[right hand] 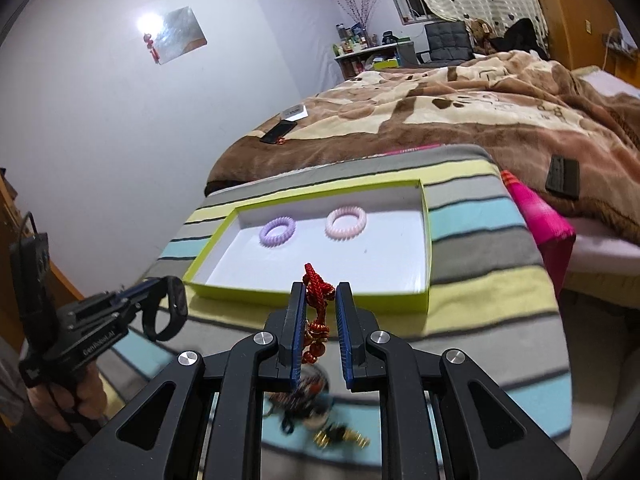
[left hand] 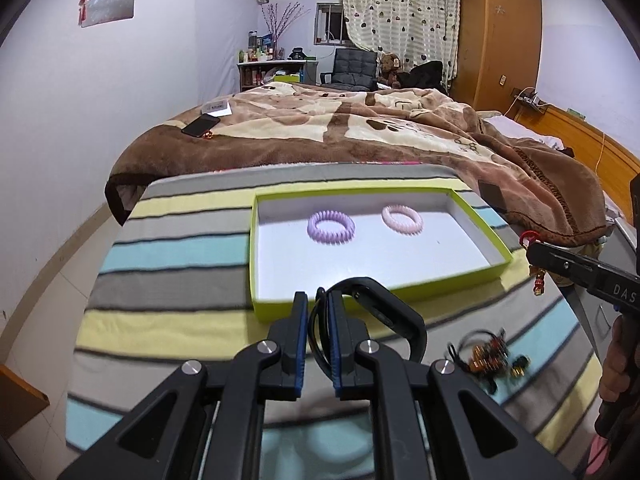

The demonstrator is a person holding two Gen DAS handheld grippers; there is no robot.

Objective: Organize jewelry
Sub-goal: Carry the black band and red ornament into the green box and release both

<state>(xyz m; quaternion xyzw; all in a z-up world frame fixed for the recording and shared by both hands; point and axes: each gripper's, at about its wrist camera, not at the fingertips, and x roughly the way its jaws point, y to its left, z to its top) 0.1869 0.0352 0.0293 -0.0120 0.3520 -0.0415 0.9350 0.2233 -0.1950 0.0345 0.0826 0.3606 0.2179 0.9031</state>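
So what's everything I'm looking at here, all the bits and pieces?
tray: 1, green rim, white inside, on the striped cloth
hair ties: 2, purple and pink, inside the tray
black band: 1, held in the left gripper
red cord charm: 1, red with beads, between the right gripper's fingers
loose trinkets: a small blurred pile, gold and dark, on the cloth near the grippers
striped cloth: 1, grey, yellow, blue
blanket: 1, brown, on the bed
phone: 1, black, on the blanket
left gripper: 1, black, shut on the band
right gripper: 1, black, closed on the charm
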